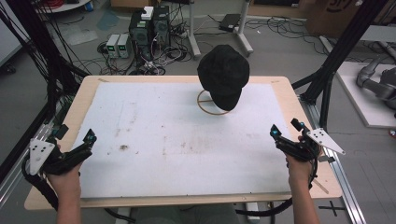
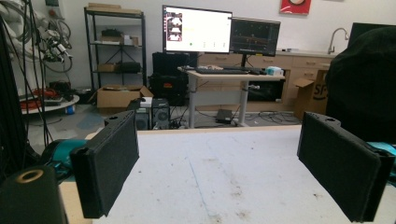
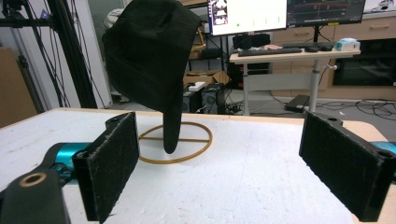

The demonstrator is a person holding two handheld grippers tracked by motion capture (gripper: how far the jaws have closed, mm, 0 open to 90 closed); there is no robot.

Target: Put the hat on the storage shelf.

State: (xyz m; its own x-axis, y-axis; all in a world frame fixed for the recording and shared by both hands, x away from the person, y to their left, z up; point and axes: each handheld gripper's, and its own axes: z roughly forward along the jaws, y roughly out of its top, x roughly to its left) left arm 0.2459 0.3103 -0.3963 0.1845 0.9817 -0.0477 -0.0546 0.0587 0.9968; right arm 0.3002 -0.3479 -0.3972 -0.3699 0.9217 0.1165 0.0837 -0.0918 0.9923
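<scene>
I am holding my left hand-held gripper (image 1: 88,138) and right hand-held gripper (image 1: 274,132) spread wide at the bench (image 1: 154,140) near edge, gripping nothing. The black cap (image 1: 223,74) is hanging untouched on its stand (image 1: 208,108) at the far side; everything remains.

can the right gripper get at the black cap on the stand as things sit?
Probably yes. The right gripper is open and aimed toward the black cap; bare white board lies between them, nothing blocking.

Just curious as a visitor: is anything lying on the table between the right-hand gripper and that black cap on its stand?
Nothing: in the high view only bare, lightly stained white board separates the right gripper from the black fabric cap.
</scene>
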